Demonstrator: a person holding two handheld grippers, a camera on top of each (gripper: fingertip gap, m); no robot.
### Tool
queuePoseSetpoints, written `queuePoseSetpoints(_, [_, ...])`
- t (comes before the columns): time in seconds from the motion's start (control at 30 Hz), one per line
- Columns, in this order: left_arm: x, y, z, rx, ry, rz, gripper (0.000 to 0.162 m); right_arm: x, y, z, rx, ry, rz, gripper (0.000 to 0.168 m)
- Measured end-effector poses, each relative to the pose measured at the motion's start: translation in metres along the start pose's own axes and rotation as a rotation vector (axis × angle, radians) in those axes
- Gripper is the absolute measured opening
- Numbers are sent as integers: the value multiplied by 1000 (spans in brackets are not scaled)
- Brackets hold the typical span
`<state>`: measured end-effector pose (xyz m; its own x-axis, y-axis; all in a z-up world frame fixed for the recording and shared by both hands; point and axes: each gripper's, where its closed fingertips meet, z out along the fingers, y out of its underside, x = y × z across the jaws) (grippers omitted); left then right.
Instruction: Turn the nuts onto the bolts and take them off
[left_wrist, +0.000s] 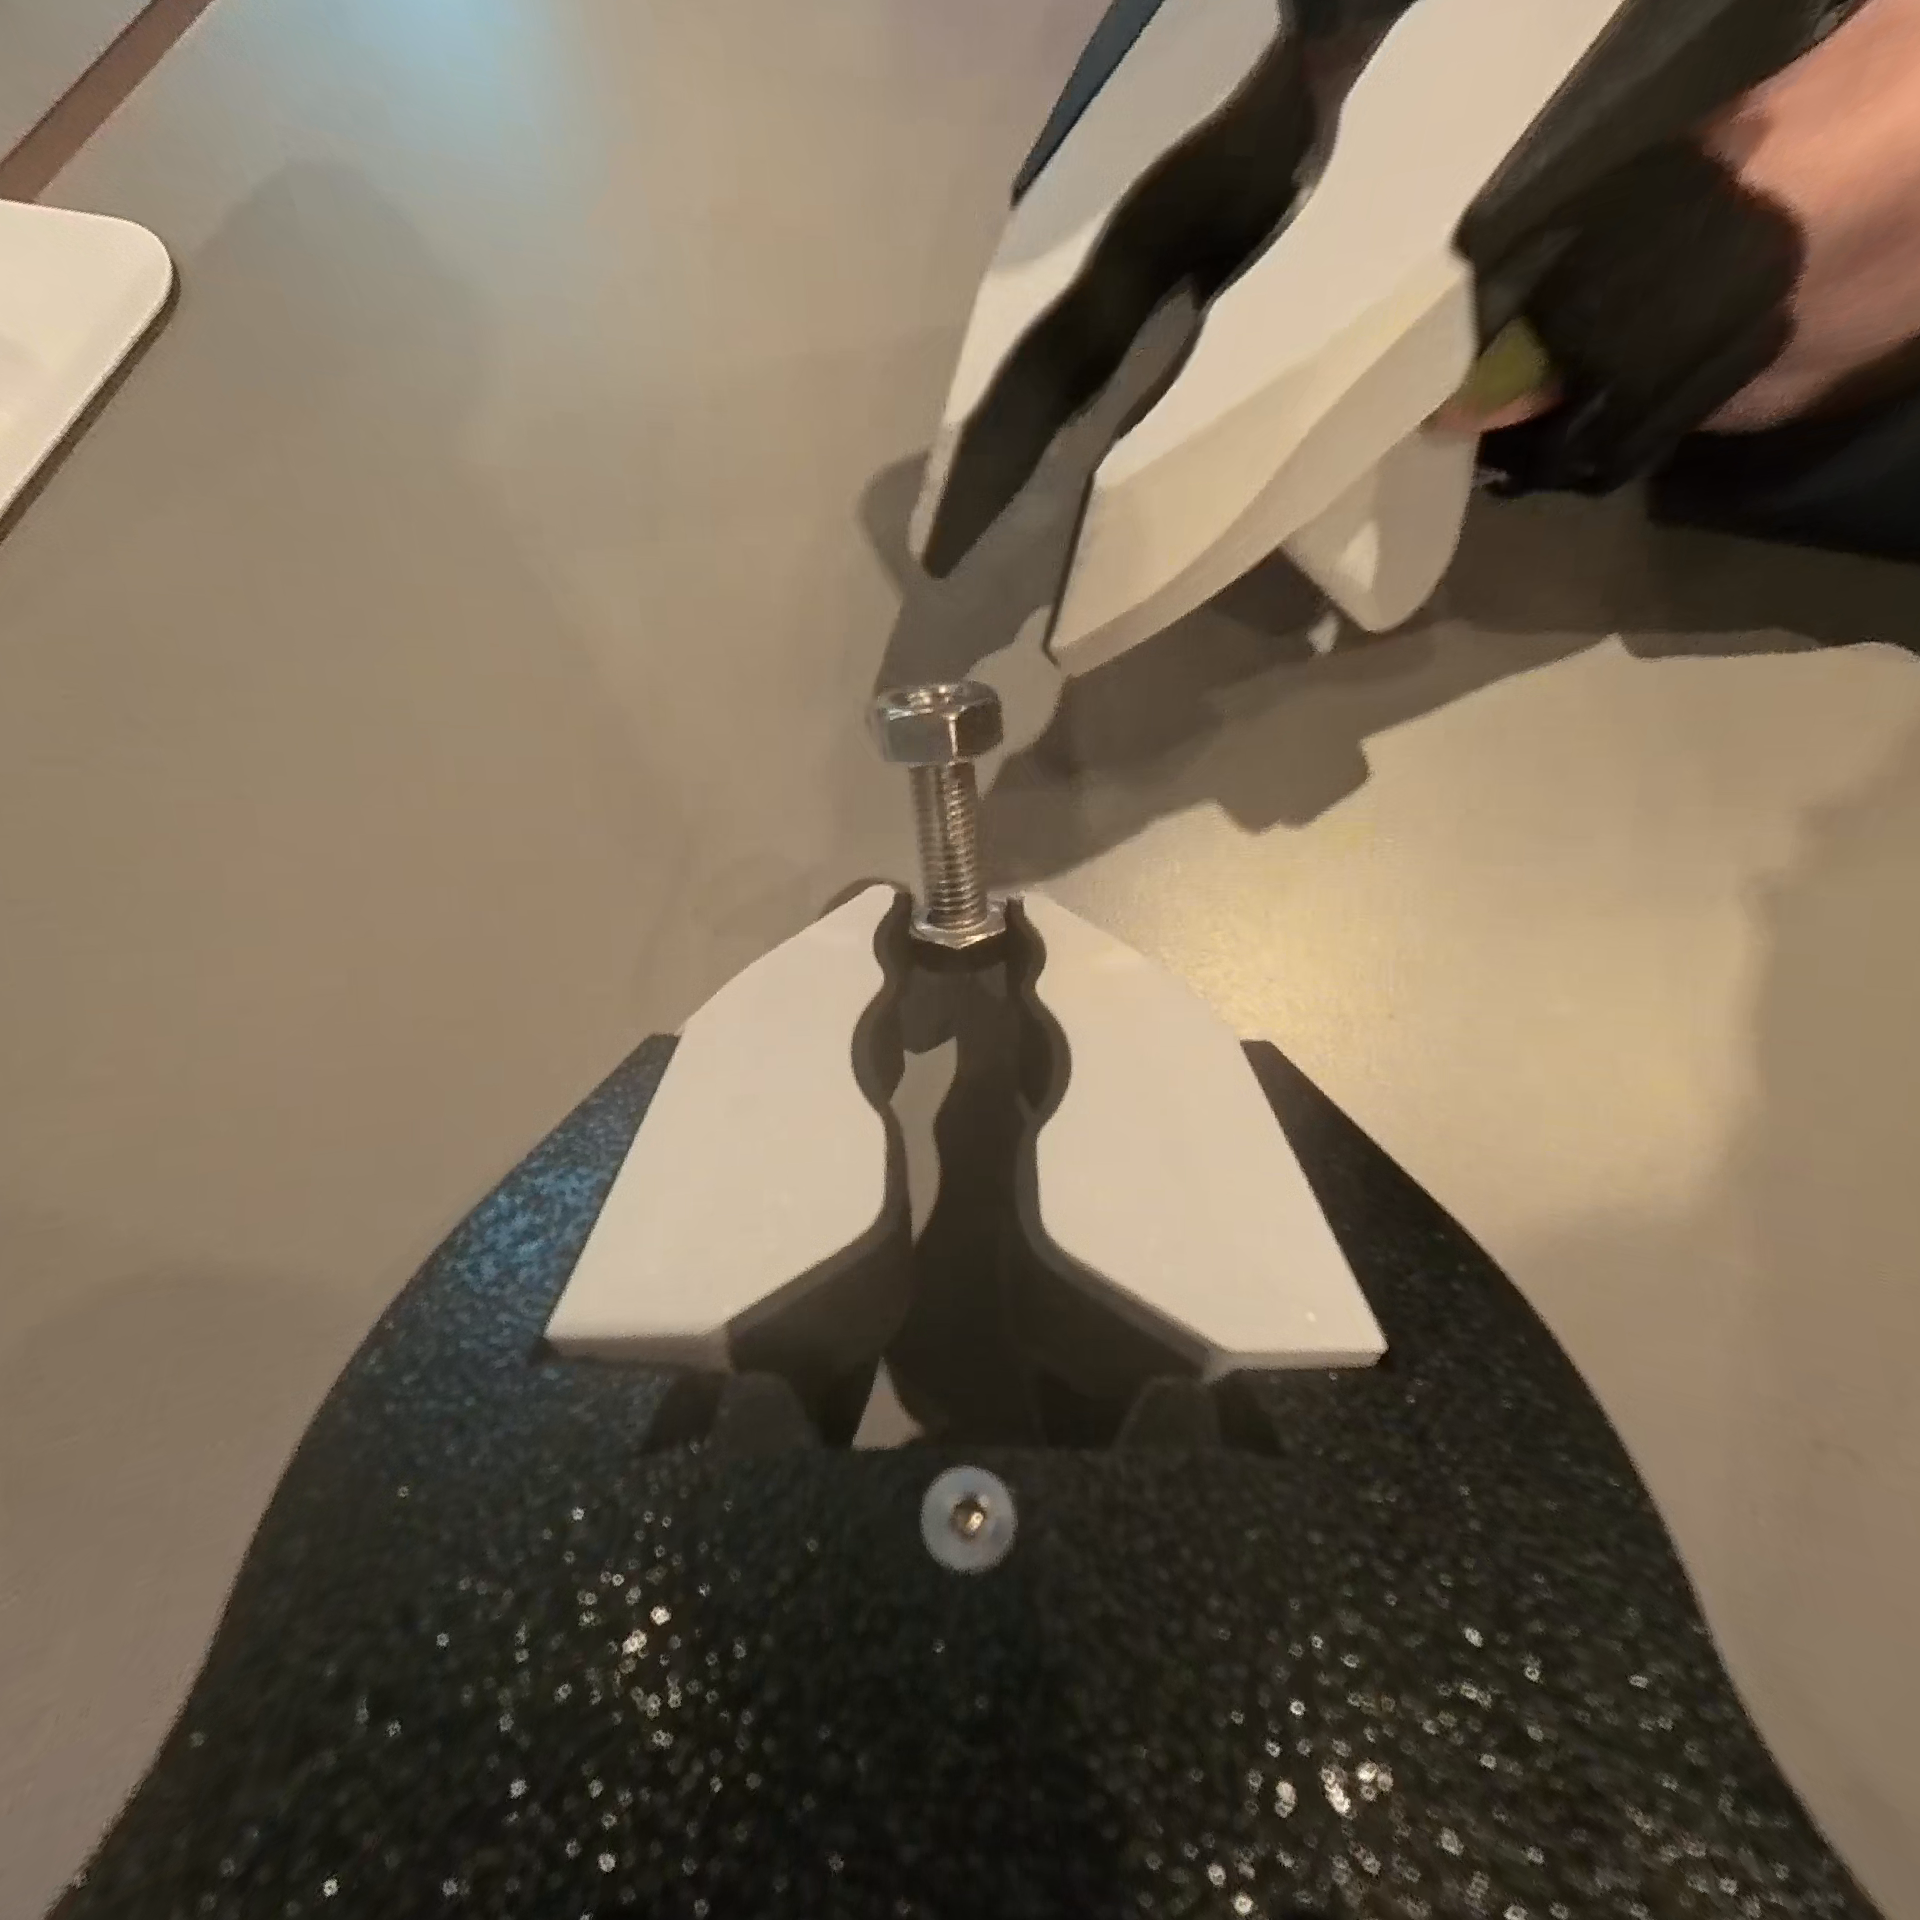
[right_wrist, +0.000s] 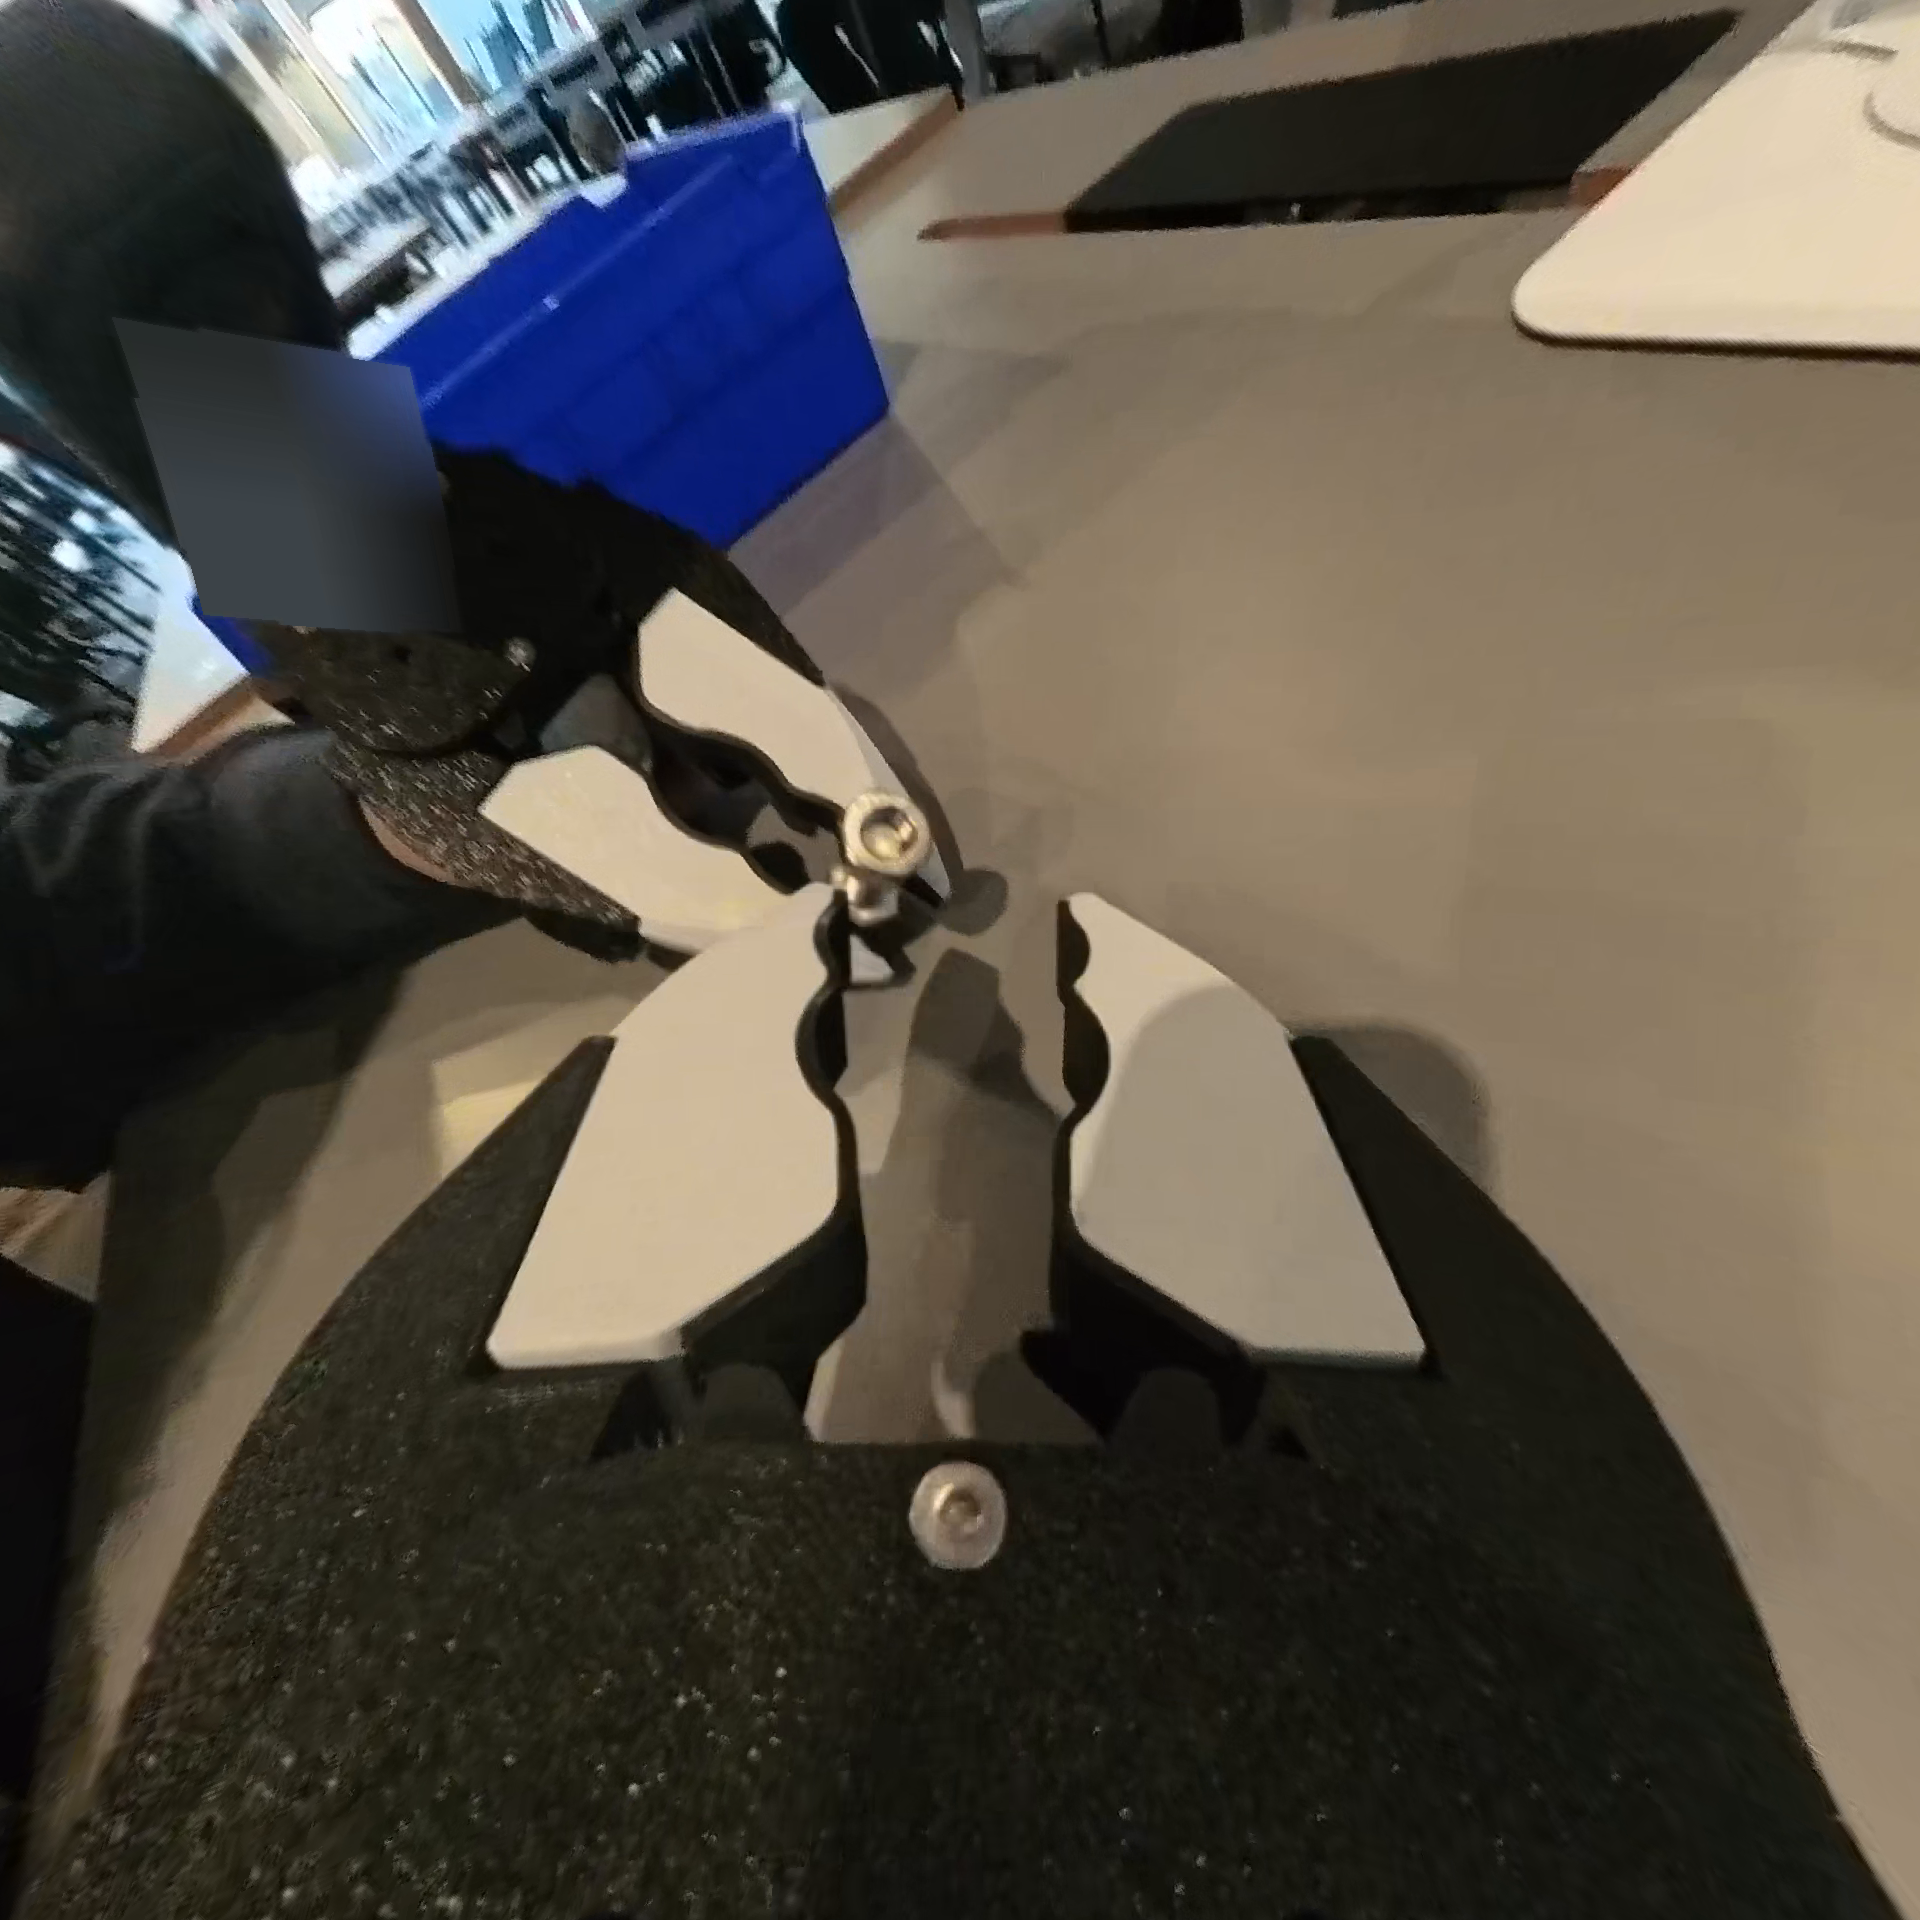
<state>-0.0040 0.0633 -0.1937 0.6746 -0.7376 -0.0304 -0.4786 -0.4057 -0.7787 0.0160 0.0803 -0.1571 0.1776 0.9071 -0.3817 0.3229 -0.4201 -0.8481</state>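
Steel bolt (left_wrist: 940, 831): threaded, stiff, small, likely slick; held upright above the grey tabletop (left_wrist: 468, 623), away from its edges
Bolt's lower hex end: clamped between left gripper (left_wrist: 951, 920) fingers (left_wrist: 790, 997), closed tight on it
Nut (left_wrist: 935, 725): sits at top of thread; best taken by its flats
Right gripper (right_wrist: 951, 940): fingers (right_wrist: 1143, 1039) parted, empty, just beside nut
Left wrist view only: thread length, gap to nut
Right wrist view only: nut bore end-on, blue crate (right_wrist: 665, 332) at far tabletop edge
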Motion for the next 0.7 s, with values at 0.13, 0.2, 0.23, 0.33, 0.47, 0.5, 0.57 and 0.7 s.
queuePoseSetpoints(0.13, [0,0,0,-1,-3,6,17,-7,-2,14,-5,-10,27,40])
queuePoseSetpoints(0.2, [0,0,0,-2,-6,10,17,-8,-2,18,-10,-10,40,39])
queuePoseSetpoints(0.23, [0,0,0,-3,-7,12,17,-9,-2,20,-12,-18,49,37])
queuePoseSetpoints(0.33, [0,0,0,-3,-7,19,17,-14,-1,21,-21,-63,52,19])
queuePoseSetpoints(0.47, [3,-2,0,9,9,72,17,-19,0,17,-36,-130,-56,19])
queuePoseSetpoints(0.5, [5,-2,0,14,19,94,17,-21,0,15,-45,-156,-101,19])
queuePoseSetpoints(0.57, [8,-3,-1,17,36,119,17,-24,2,13,-66,-202,-194,19])
queuePoseSetpoints(0.7, [12,-3,-1,18,47,145,17,-27,5,9,-84,-253,-371,19])
